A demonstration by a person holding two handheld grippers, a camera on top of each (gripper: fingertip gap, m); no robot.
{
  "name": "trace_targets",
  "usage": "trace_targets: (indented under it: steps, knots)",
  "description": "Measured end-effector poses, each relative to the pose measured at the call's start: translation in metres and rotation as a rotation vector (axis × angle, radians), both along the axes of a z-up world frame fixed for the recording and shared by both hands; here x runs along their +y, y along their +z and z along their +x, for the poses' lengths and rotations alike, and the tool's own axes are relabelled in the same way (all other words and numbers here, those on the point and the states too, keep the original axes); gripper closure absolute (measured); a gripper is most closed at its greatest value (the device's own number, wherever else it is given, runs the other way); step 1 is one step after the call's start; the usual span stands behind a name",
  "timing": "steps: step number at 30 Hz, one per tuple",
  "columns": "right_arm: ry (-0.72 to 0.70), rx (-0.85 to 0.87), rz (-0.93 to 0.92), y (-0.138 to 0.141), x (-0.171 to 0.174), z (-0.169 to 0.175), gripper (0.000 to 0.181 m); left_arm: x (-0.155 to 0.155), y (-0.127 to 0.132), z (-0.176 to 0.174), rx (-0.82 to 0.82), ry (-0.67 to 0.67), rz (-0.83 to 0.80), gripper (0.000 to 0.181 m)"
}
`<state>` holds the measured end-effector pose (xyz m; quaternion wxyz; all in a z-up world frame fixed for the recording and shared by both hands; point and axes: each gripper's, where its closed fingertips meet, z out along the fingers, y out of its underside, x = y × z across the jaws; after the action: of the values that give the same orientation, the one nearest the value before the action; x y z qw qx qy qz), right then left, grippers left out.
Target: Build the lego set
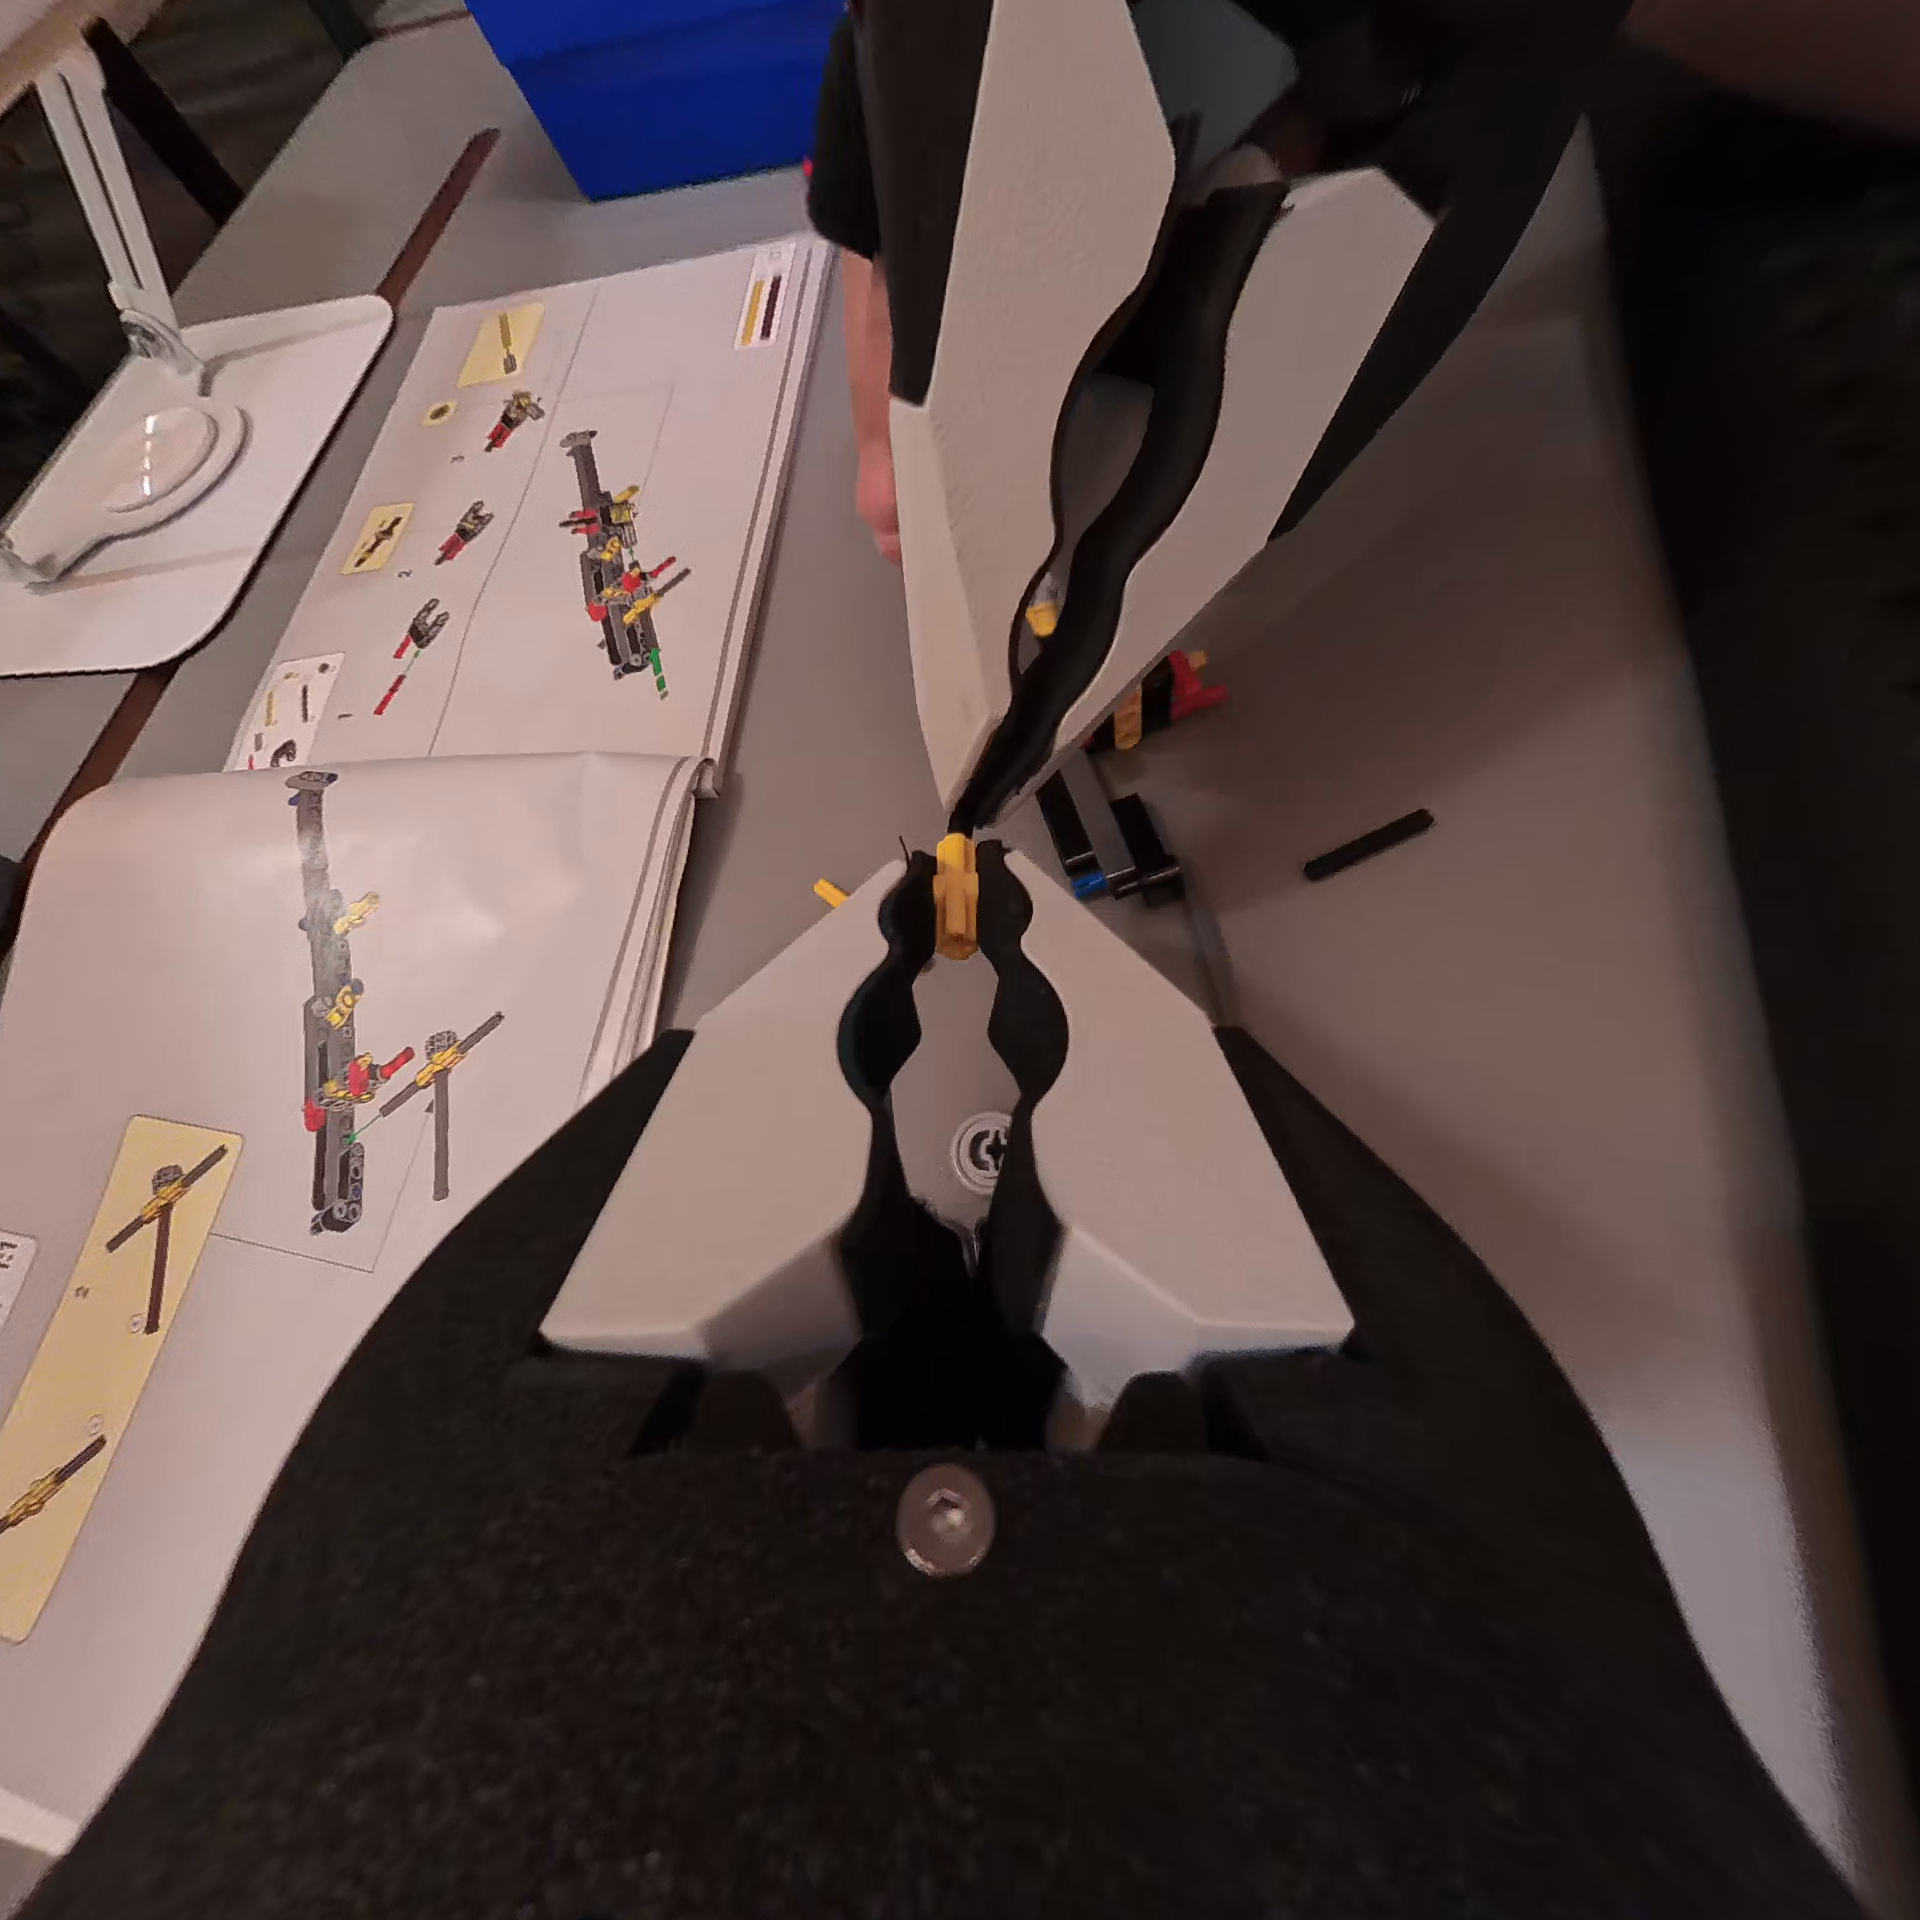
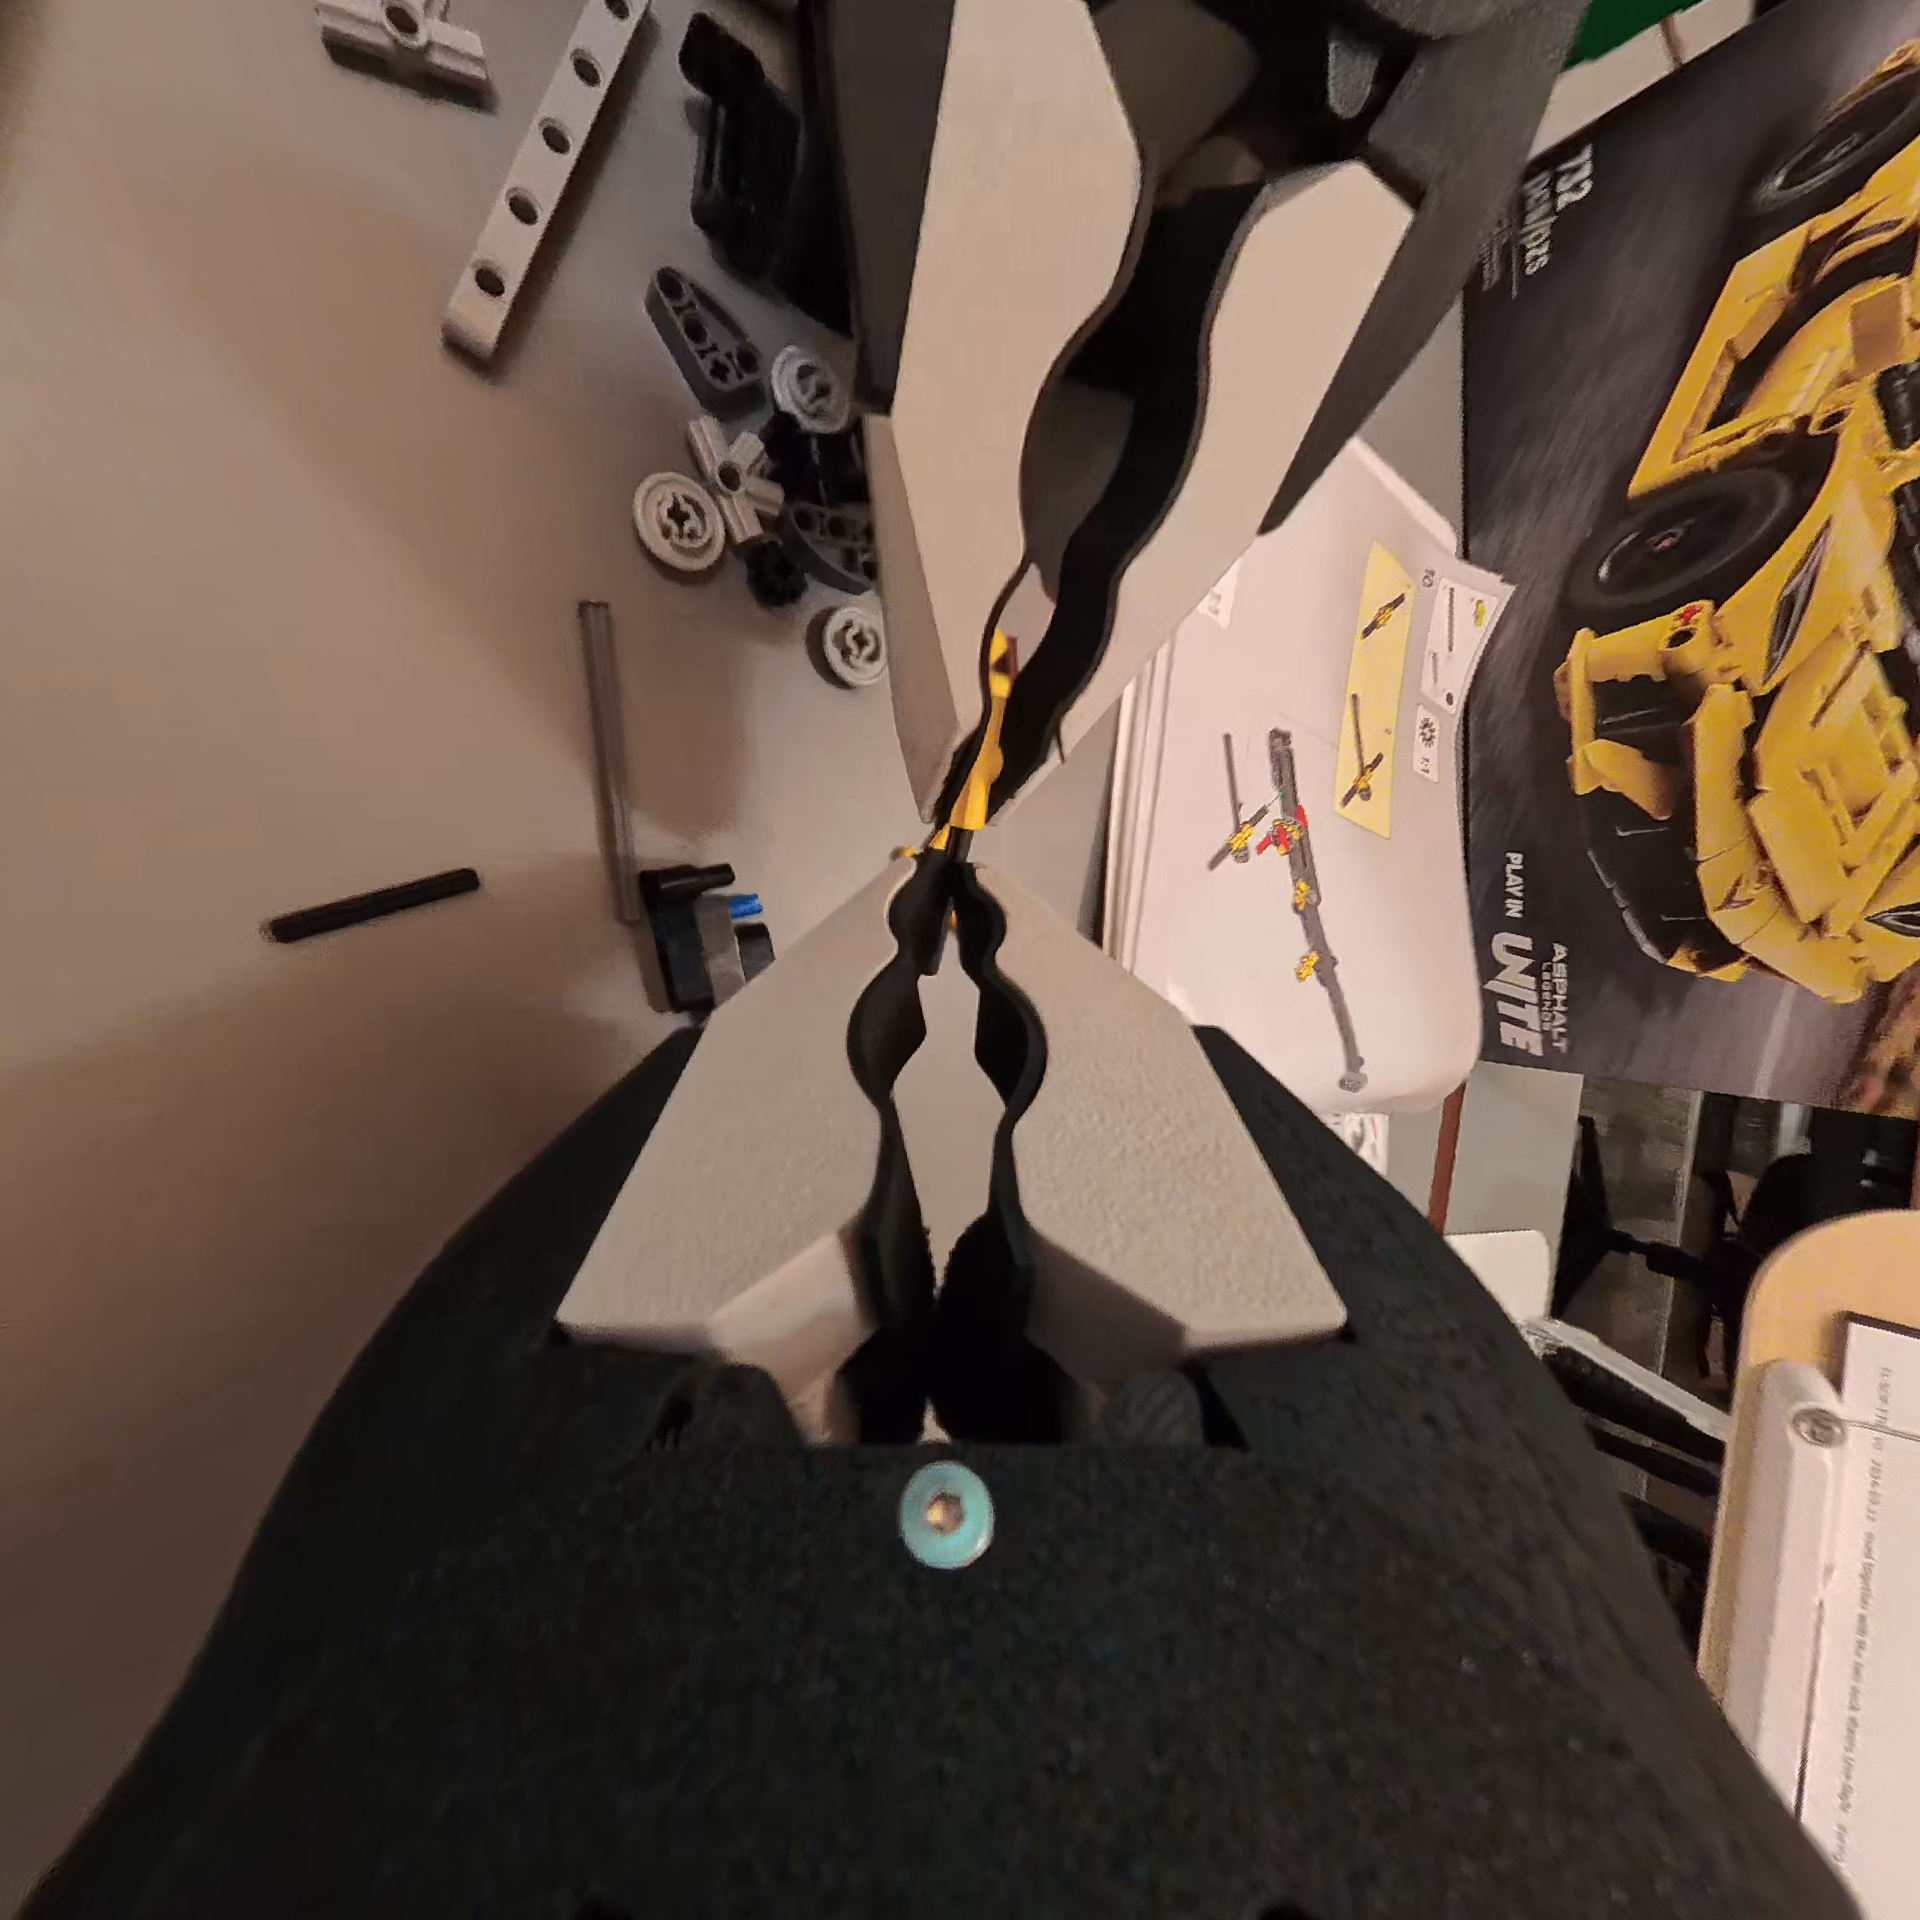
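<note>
My left gripper [image 1: 956, 857] is shut on a small yellow connector [image 1: 956, 899] held above the grey table. My right gripper [image 2: 935, 878] is shut on a thin black axle [image 2: 943, 940] that shows only as a sliver between the pads. The two grippers meet tip to tip, and the axle end sits at the connector. The right gripper comes in from the top of the left wrist view [image 1: 977, 816]. The left gripper comes in from the top of the right wrist view [image 2: 961, 805], with the yellow connector [image 2: 977, 795] in it.
An open instruction booklet [image 1: 416, 935] lies to the left. A black and grey assembly with a blue pin [image 2: 707, 935], a loose black axle [image 2: 374, 904], a long grey axle [image 2: 613, 758], several loose parts [image 2: 758, 488], the set's box [image 2: 1714, 520] and a blue bin [image 1: 665, 83] surround the grippers.
</note>
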<state>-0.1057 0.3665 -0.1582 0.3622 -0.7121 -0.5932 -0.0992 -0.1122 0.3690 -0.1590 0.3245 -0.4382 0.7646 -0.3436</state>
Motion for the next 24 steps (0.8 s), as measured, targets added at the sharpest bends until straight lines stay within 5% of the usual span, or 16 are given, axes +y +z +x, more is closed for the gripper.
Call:
trace_targets:
  steps: [8, 13, 19, 24]
  knots:
    - [0.045, 0.134, -0.001, 0.003, 0.000, -0.008, 0.181, -0.007, -0.008, 0.003, 0.018, -0.048, -0.107, 0.175]
    - [-0.067, 0.258, 0.006, 0.017, 0.004, 0.006, 0.180, -0.005, 0.007, 0.004, -0.056, -0.050, -0.205, 0.175]
    - [-0.062, 0.767, -0.083, 0.065, -0.002, 0.008, 0.153, 0.004, 0.049, -0.002, -0.230, -0.044, -0.326, 0.175]
    - [0.023, 0.950, -0.111, 0.077, -0.003, -0.008, 0.162, -0.004, 0.072, -0.006, -0.323, -0.093, -0.431, 0.175]
